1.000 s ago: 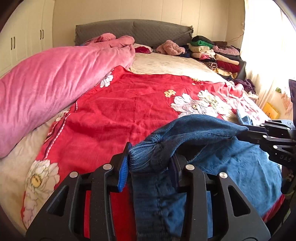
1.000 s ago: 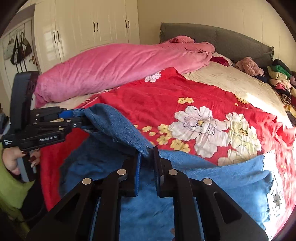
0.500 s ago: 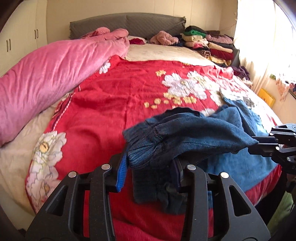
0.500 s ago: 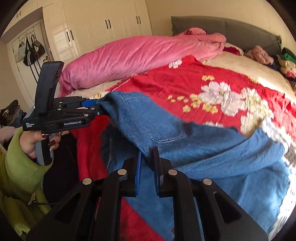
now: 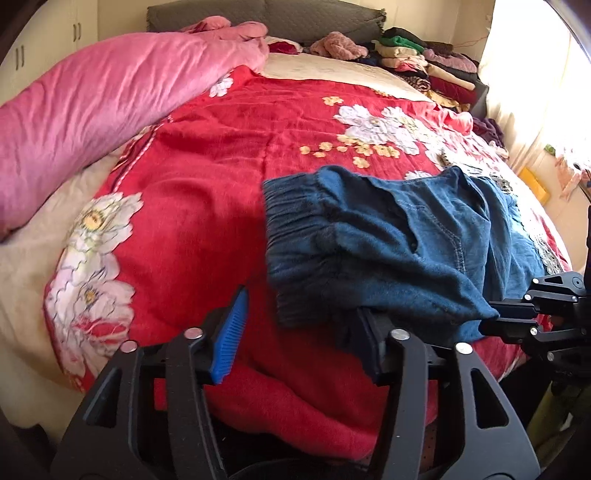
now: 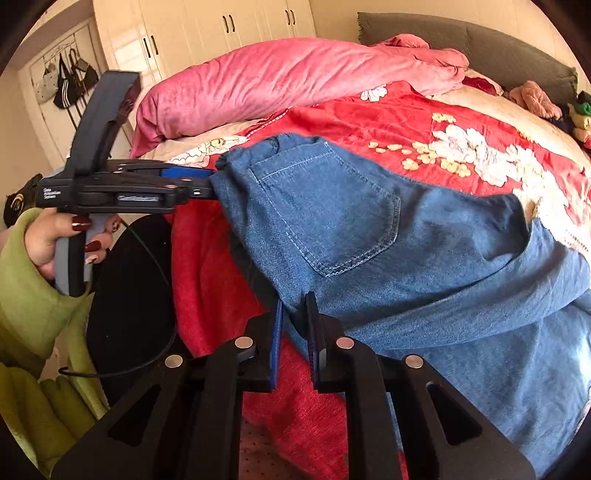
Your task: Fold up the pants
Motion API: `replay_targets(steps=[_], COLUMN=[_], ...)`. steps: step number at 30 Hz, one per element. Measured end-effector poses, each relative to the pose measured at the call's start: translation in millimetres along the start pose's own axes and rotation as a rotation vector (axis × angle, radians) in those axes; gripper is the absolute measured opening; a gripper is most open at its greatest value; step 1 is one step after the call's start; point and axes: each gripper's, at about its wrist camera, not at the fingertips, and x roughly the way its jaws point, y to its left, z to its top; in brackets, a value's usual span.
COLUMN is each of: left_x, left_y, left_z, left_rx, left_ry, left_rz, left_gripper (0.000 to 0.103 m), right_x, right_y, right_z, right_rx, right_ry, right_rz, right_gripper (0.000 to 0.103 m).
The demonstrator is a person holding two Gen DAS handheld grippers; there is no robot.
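Blue denim pants [image 5: 388, 236] lie on the red flowered blanket [image 5: 207, 177], folded over, with the elastic waistband [image 5: 295, 229] facing left. My left gripper [image 5: 303, 306] has its jaws opening: the blue pad [image 5: 231, 332] stands clear of the cloth and the waistband only rests over the right finger [image 5: 369, 343]. From the right wrist view, the left gripper [image 6: 207, 182] touches the waistband corner of the pants [image 6: 332, 221], held by a hand in a green sleeve [image 6: 26, 258]. My right gripper [image 6: 295, 306] is shut on the denim edge, and its tips [image 5: 487, 325] also show in the left wrist view.
A long pink quilt roll [image 5: 92, 99] runs along the bed's left side. Stacked folded clothes [image 5: 417, 59] sit by the grey headboard [image 5: 258, 14]. White wardrobes [image 6: 221, 33] and hanging bags [image 6: 66, 85] stand beyond the bed. The bed's near edge is just below both grippers.
Both grippers drew the pants toward the bed's near edge and lowered them. The left jaws spread apart and the waistband slipped out of their grip; the right stays clamped.
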Motion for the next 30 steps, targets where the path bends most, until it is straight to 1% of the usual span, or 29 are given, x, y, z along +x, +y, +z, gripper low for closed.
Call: replay_targets(steps=[3,5,8,10,12,13,15,16,17,18,19,21,23,24,26,27,28,30], left_x=[-8,-18,-33,-35,-30,-22,-4,7,22,28,33,33,33,32,32,32,32,31], left_y=[7,7,1,-8,-22,-32,-42,-46,-50,-52,-54,-56,-55,-55,-54,-53,-53,-54], left_z=[-5,-6,2,12,18,20,19,17,12,10,7,3,3,3,2,3,3,4], left_rx=[-0.043,-0.051,-0.044,-0.046,-0.022,0.006,0.024,0.034,0.063,0.077,0.092,0.119,0.119,0.116,0.115,0.115,0.115,0.112], left_ry=[0.003,-0.017,-0.075,-0.101,-0.100,-0.089,-0.051,-0.029,-0.003,0.008,0.012,-0.001,-0.001,-0.002,-0.005,-0.005,-0.005,-0.005], left_rz=[-0.015,-0.008,0.023,-0.028,-0.065,-0.080,-0.087,-0.072,-0.027,-0.003,0.017,0.033,0.030,0.027,0.026,0.025,0.021,0.013], left_gripper=[0.051,0.051,0.050,0.049,0.049,0.049,0.048,0.047,0.046,0.046,0.046,0.046,0.046,0.046,0.046,0.046,0.046,0.046], right_x=[3,4,4,5,7,7,6,4,1,-5,-10,-18,-16,-11,2,14,21,22], right_y=[-1,0,1,1,1,1,2,0,-1,-4,-6,-11,-16,-18,-20,-21,-22,-22], right_z=[-4,-4,-4,-5,-5,-6,-9,-9,-8,-8,-6,-4,-3,-4,-8,-13,-15,-17], right_rx=[0.013,0.006,0.000,0.004,0.008,0.009,0.012,0.015,0.024,0.036,0.043,0.054,0.082,0.099,0.114,0.123,0.133,0.142], right_ry=[0.007,0.012,0.015,0.018,0.023,0.027,0.040,0.045,0.041,0.023,0.004,-0.028,-0.034,-0.021,0.027,0.090,0.124,0.125], right_rz=[0.005,0.005,0.010,0.014,0.013,0.015,0.022,0.030,0.041,0.056,0.052,0.016,0.001,0.000,-0.032,-0.053,-0.061,-0.062], right_gripper=[0.011,0.011,0.011,0.011,0.011,0.012,0.015,0.018,0.018,0.018,0.019,0.023,0.025,0.026,0.032,0.032,0.033,0.033])
